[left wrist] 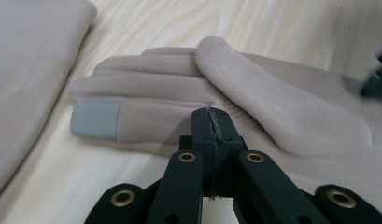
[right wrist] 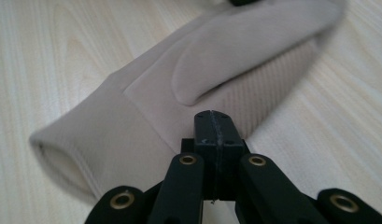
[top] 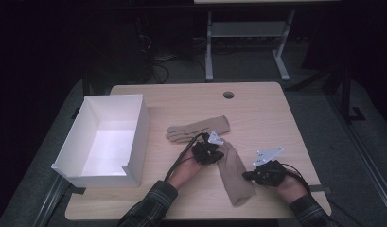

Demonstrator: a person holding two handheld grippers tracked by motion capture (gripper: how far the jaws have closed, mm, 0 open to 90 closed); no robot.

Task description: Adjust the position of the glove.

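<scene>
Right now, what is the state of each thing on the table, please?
White box: open on top, nothing in it.
Far beige glove: lies flat.
Near beige glove: lies flat, cuff toward the person.
Left hand-held gripper: shut, holds nothing.
Right hand-held gripper: shut, holds nothing.

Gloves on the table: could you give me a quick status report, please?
Left gripper shut, empty, at near glove finger end. Right gripper shut, empty, by its cuff. Far glove flat beside white box. Nothing in the way.
</scene>
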